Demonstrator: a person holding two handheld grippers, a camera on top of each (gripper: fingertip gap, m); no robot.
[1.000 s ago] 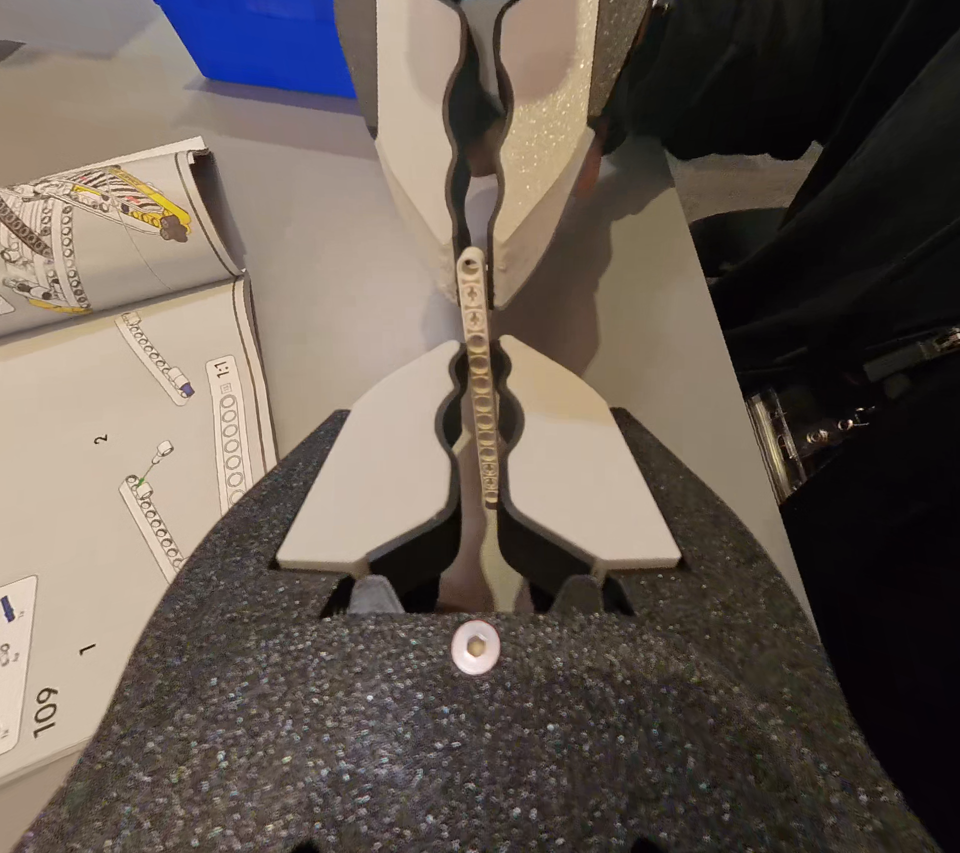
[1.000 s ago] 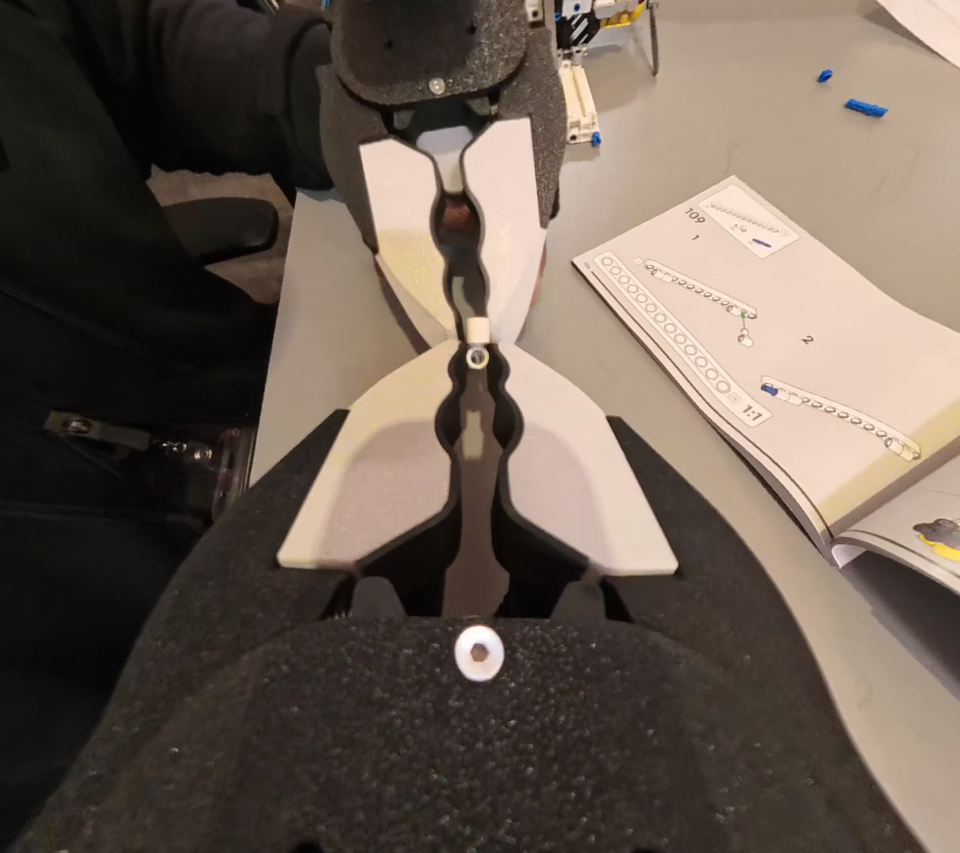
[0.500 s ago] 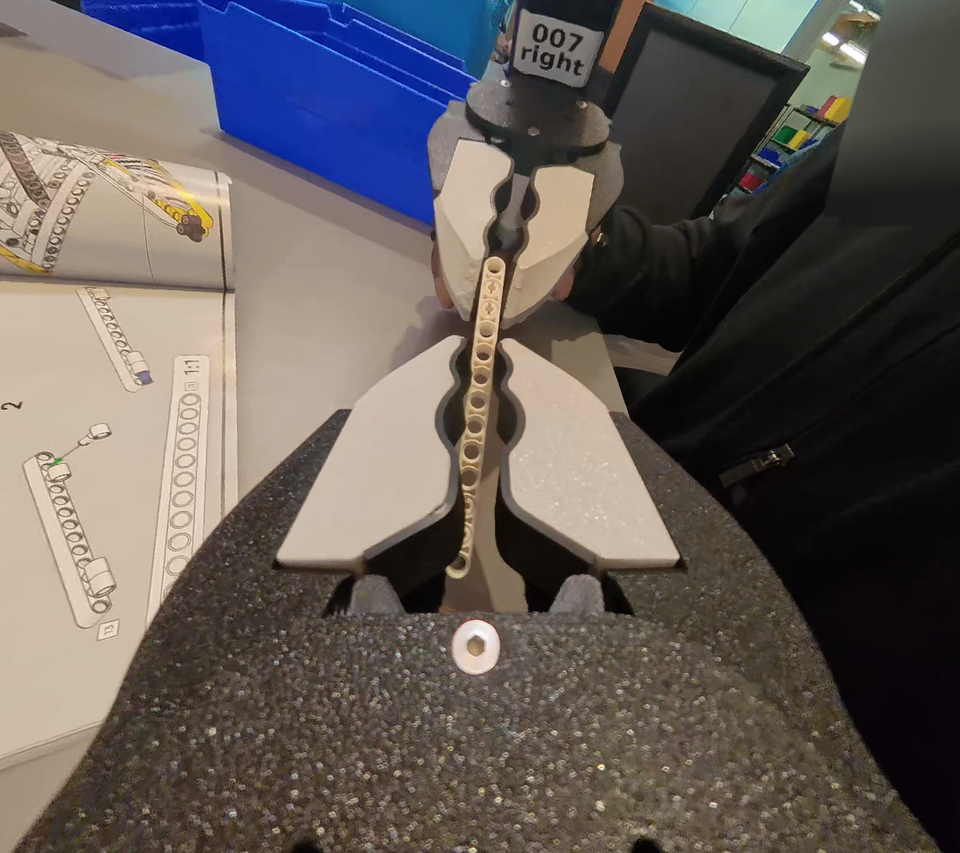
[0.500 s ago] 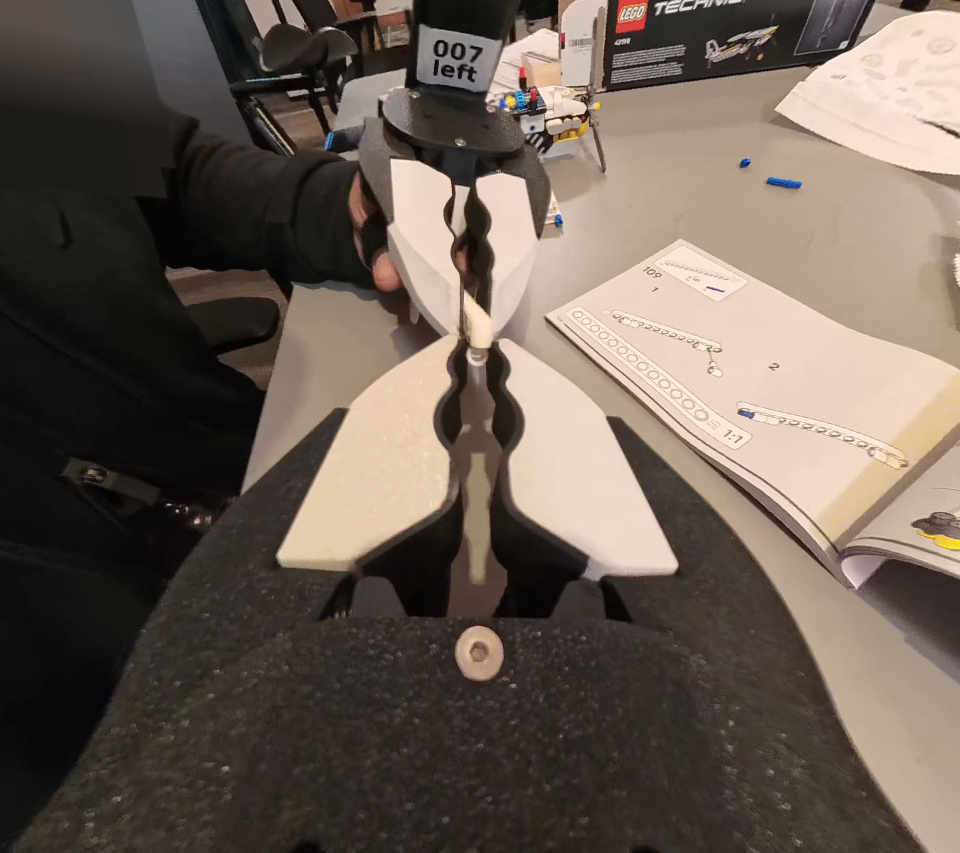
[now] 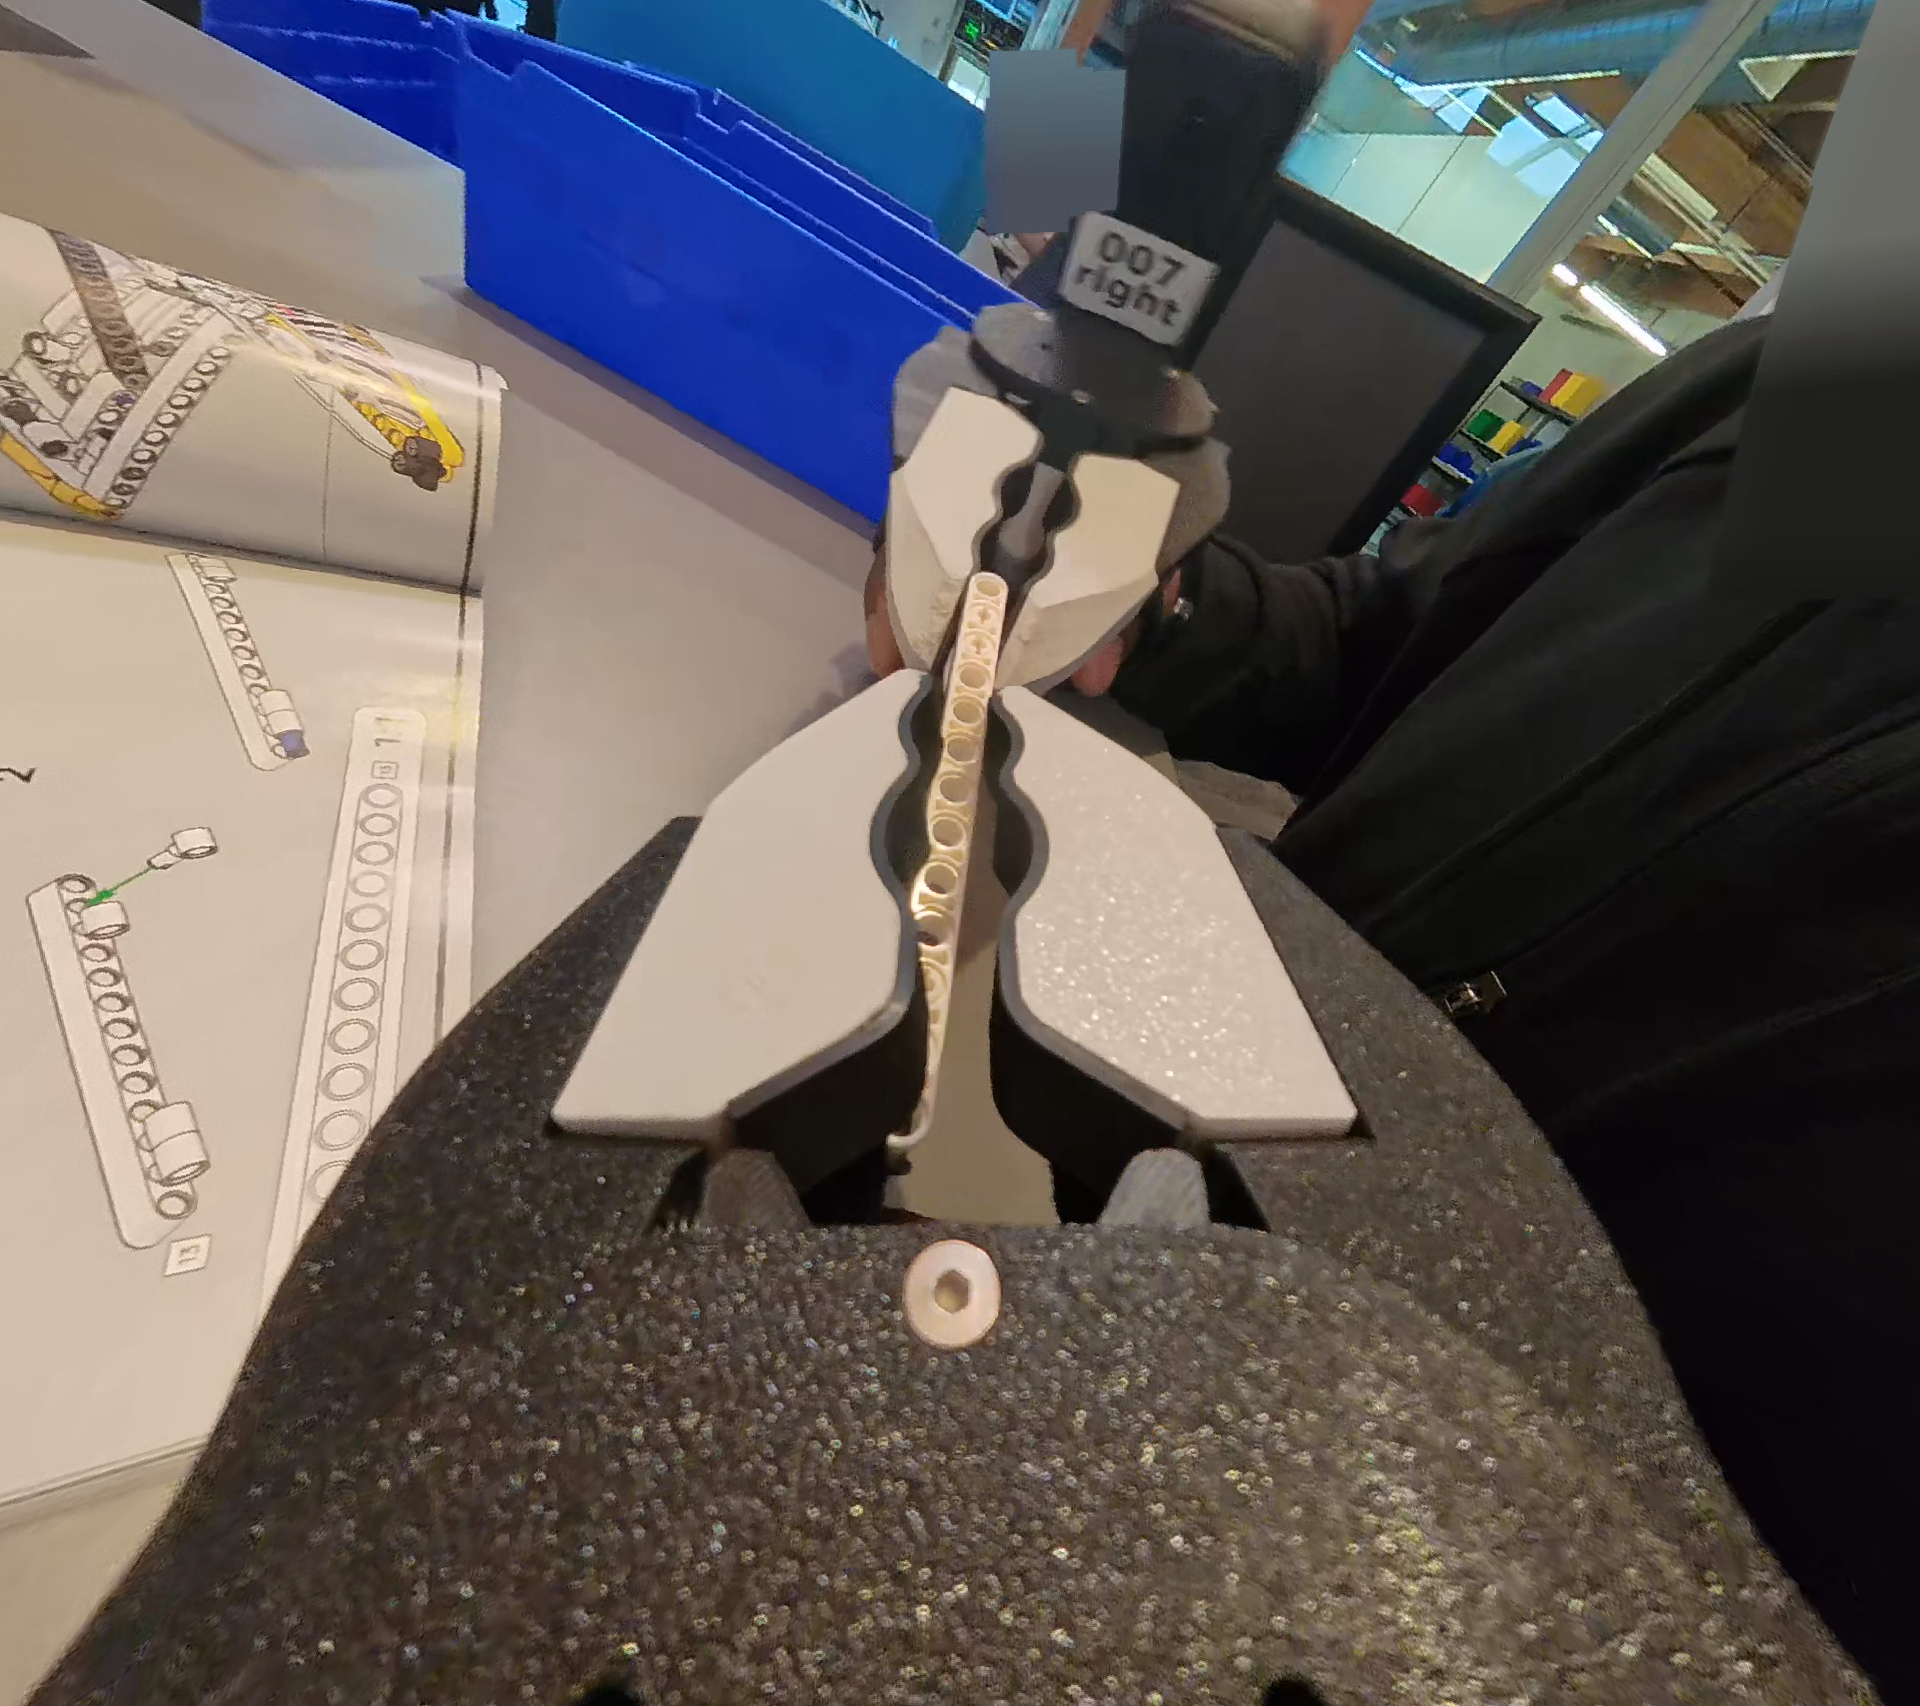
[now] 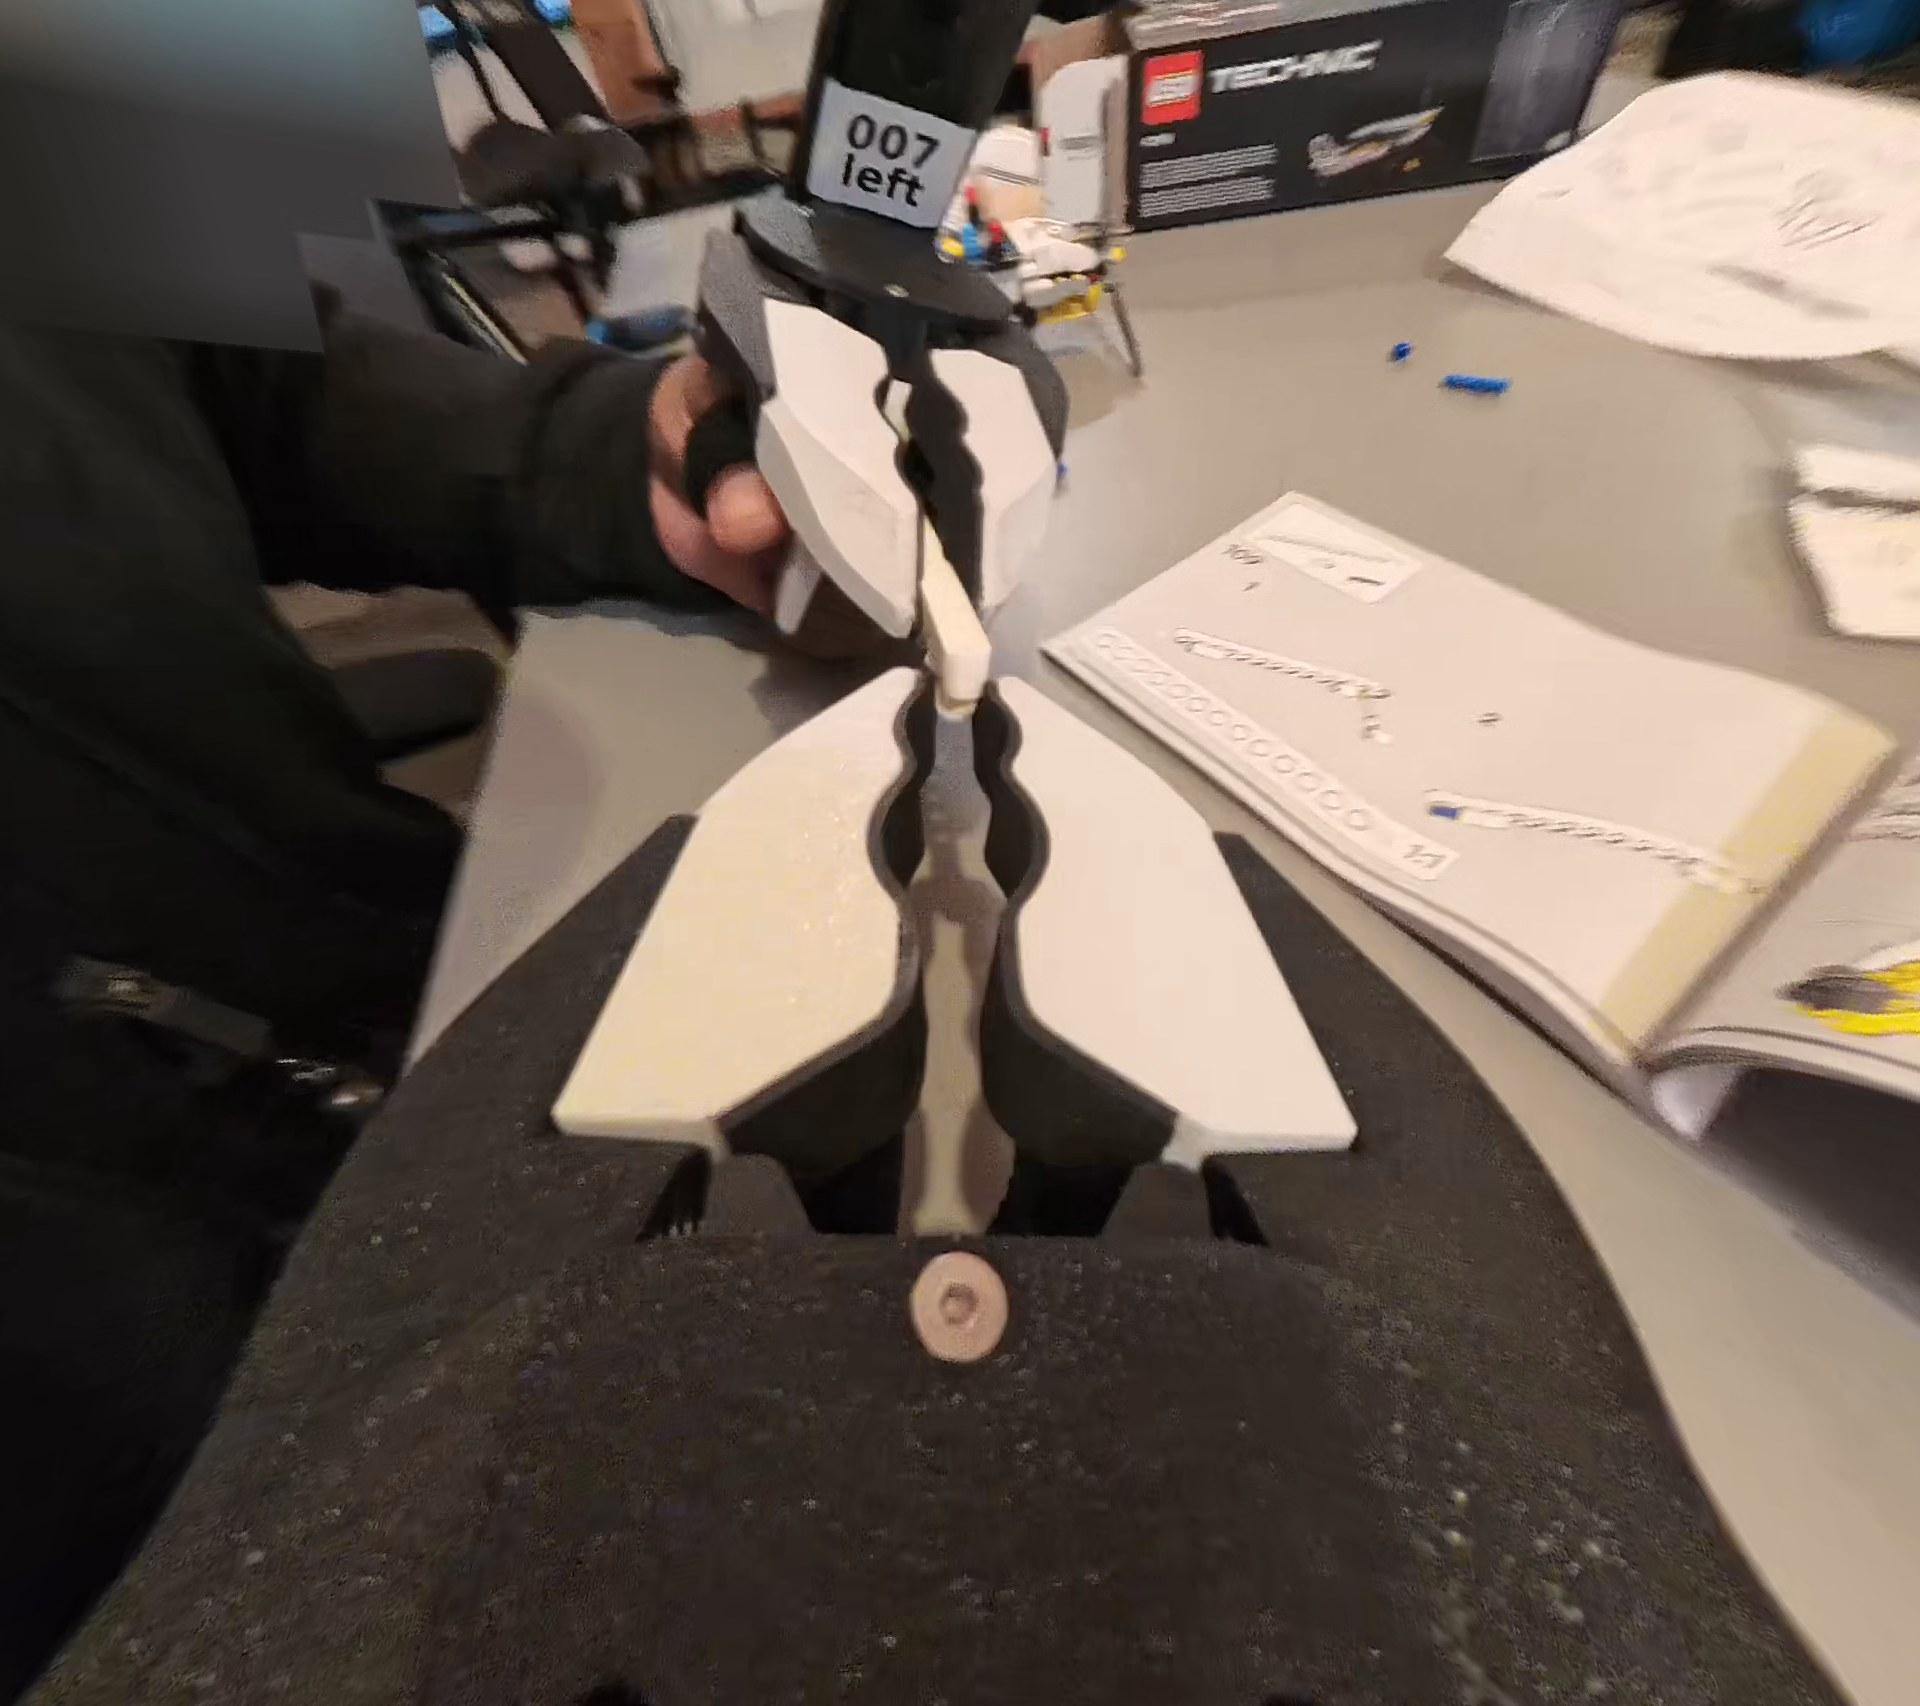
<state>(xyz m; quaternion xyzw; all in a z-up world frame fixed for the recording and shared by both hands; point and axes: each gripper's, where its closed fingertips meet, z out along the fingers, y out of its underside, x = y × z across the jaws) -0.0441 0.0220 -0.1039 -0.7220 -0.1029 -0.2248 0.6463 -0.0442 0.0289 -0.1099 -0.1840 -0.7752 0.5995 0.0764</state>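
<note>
My left gripper [image 5: 961,692] is shut on a long cream beam with a row of holes [image 5: 951,825]. The beam runs between the fingers and sticks out past the tips. It also shows edge-on in the right wrist view [image 6: 951,628], in the left gripper [image 6: 935,617]. My right gripper [image 6: 954,692] faces it tip to tip and is shut on a small pale round piece [image 6: 952,702] that lies against the beam's far end. In the left wrist view the right gripper [image 5: 982,659] has its fingertips on either side of that end. Both are held above the grey table [image 5: 644,669].
An open instruction booklet [image 5: 208,825] [image 6: 1455,773] lies on the table. Blue bins [image 5: 675,306] stand behind it. A dark box [image 6: 1351,98], a part-built model [image 6: 1039,243], small blue pins [image 6: 1470,383] and white sheets [image 6: 1714,222] lie farther off. A person in black [image 5: 1558,825] sits close. Both grippers' tips are close together, under 4 cm apart.
Both grippers have tilted up from looking down at the table and now face each other more level. The beam and the small piece stay in their grasps, and the beam leans a little.
</note>
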